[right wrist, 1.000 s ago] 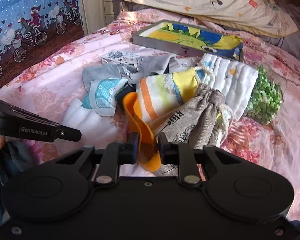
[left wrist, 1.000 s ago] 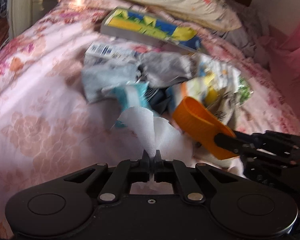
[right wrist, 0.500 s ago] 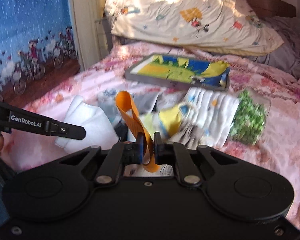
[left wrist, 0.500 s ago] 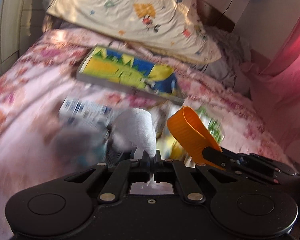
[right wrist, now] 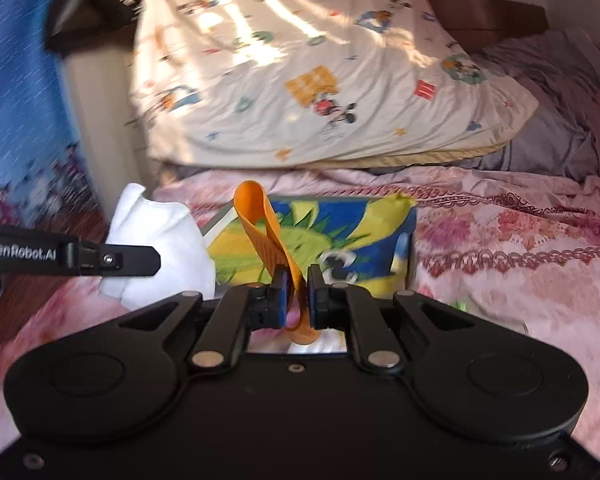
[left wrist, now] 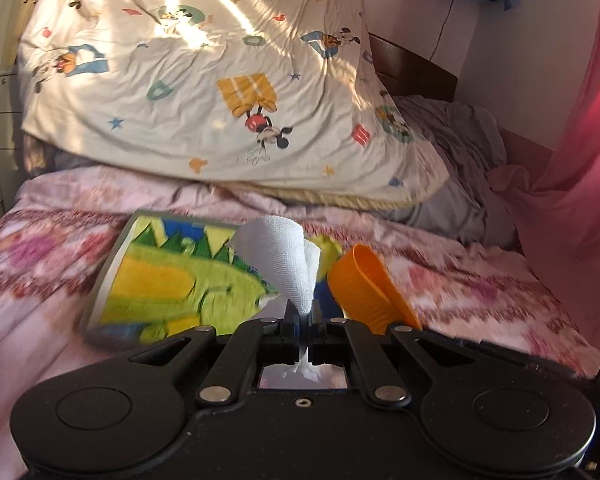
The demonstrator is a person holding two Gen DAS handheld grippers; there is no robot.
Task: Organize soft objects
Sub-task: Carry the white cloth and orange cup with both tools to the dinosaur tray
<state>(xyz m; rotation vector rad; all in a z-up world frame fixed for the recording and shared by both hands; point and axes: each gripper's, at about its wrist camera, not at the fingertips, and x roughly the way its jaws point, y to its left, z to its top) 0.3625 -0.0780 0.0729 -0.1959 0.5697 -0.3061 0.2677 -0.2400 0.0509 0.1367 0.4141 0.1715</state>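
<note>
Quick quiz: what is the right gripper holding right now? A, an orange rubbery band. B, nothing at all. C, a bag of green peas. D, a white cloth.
A: in the right wrist view the right gripper has its fingers shut on the orange band, which loops up above them; the white cloth is pinched in the left gripper.

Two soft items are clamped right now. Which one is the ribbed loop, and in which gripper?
The orange band, pinched in the right gripper. The left gripper holds the white gauze cloth, woven and crumpled, not looped.
</note>
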